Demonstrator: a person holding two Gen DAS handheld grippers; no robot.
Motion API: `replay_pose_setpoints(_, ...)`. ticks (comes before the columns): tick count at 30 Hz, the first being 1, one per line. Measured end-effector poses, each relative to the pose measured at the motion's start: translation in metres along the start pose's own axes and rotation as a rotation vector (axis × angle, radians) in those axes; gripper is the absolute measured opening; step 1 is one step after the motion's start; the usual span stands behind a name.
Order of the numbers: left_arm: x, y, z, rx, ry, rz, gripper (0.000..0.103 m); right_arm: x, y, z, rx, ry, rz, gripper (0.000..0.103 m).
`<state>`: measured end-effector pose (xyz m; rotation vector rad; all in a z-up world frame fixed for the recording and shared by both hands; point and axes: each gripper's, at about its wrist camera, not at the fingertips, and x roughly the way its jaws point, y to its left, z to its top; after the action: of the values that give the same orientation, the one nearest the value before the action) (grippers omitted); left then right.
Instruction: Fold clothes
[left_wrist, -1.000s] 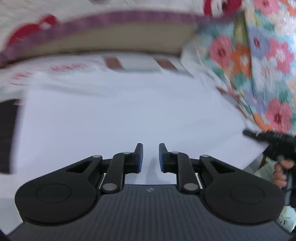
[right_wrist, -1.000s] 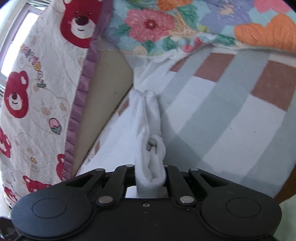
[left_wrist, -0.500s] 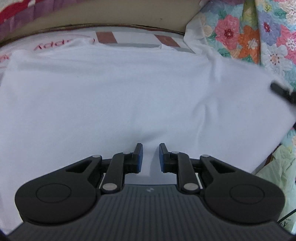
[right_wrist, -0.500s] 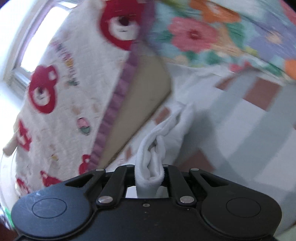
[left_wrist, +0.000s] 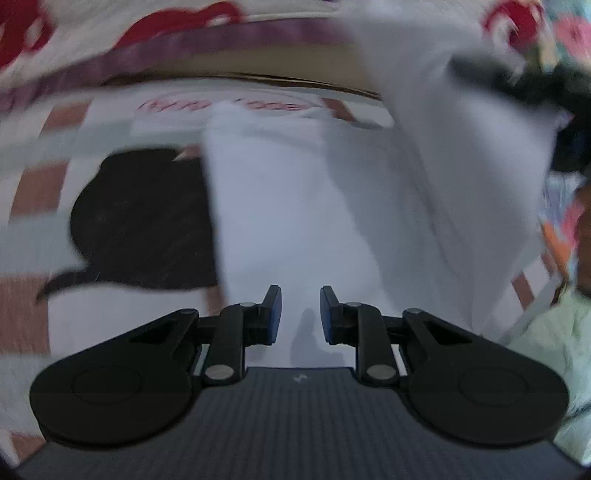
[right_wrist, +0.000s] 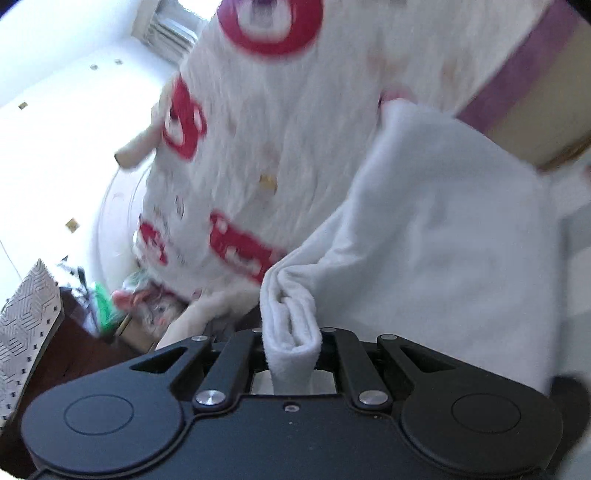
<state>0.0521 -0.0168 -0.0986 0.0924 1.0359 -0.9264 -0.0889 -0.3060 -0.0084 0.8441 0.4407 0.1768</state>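
Right gripper (right_wrist: 290, 341): fingers clamped on a bunched edge of the white garment (right_wrist: 443, 236), which fills the right of the frame. Left gripper (left_wrist: 300, 314): fingers narrowly apart, empty, above the garment at frame centre.

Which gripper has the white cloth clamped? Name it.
The right gripper: a bunched fold of the white garment is pinched between its fingers. The left gripper is open and grips nothing, with the garment beyond it.

You saw a white blanket with red bears (right_wrist: 280, 155) and a purple edge hanging up. A checked sheet (left_wrist: 40, 184) in brown, grey and white covered the bed. A flowery quilt (left_wrist: 569, 33) showed at the corner.
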Motion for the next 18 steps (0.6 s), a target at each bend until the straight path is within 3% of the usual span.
replay_pose_setpoints(1, 0.001, 0.012, -0.006, -0.019, -0.009, 0.001, 0.021, 0.020, -0.002, -0.012, -0.002, 0.043, -0.019, 0.008)
replay_pose_setpoints(3, 0.005, 0.027, -0.015, -0.067, 0.006, 0.073, 0.020, 0.053, -0.010, -0.033, -0.001, 0.122, -0.077, 0.008)
replay_pose_setpoints(6, -0.002, 0.034, -0.017, -0.112, -0.012, 0.053, 0.020, 0.082, -0.023, -0.059, 0.024, 0.226, -0.143, 0.008)
replay_pose_setpoints(13, -0.004, 0.045, 0.002, -0.222, -0.118, -0.058, 0.020, 0.061, -0.015, -0.067, -0.039, 0.196, -0.134, 0.008)
replay_pose_setpoints(18, -0.005, 0.047, -0.002, -0.244, -0.127, -0.097, 0.021, 0.041, -0.019, -0.054, 0.039, 0.103, -0.074, 0.008)
